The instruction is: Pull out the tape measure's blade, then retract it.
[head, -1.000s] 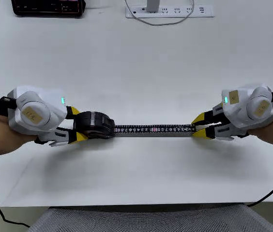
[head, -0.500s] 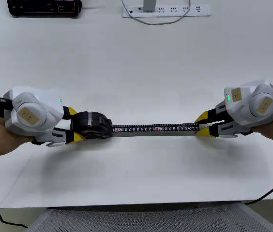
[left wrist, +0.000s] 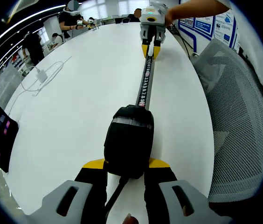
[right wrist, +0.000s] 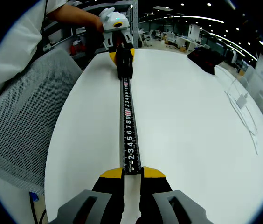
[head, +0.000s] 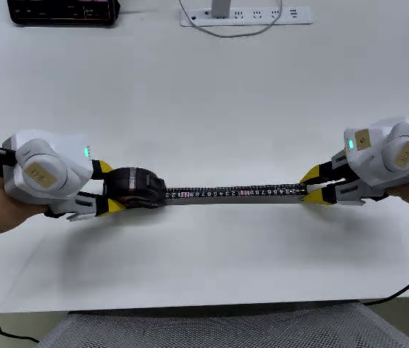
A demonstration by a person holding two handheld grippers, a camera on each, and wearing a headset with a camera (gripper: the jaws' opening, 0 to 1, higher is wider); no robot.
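Jaws: left gripper (head: 114, 187) clamps the tape measure case (head: 138, 187), right gripper (head: 310, 188) pinches the tip of the extended blade (head: 233, 193); retraction is not yet done.

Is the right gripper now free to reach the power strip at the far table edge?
Probably not yet: the right gripper is shut on the tape blade, though nothing stands between it and the power strip.

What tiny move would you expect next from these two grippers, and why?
Probably the right gripper eases back toward the case, feeding the blade in. The blade already spans the gap between the grippers, pinched at its tip by the right gripper, while the left gripper clamps the case steady.
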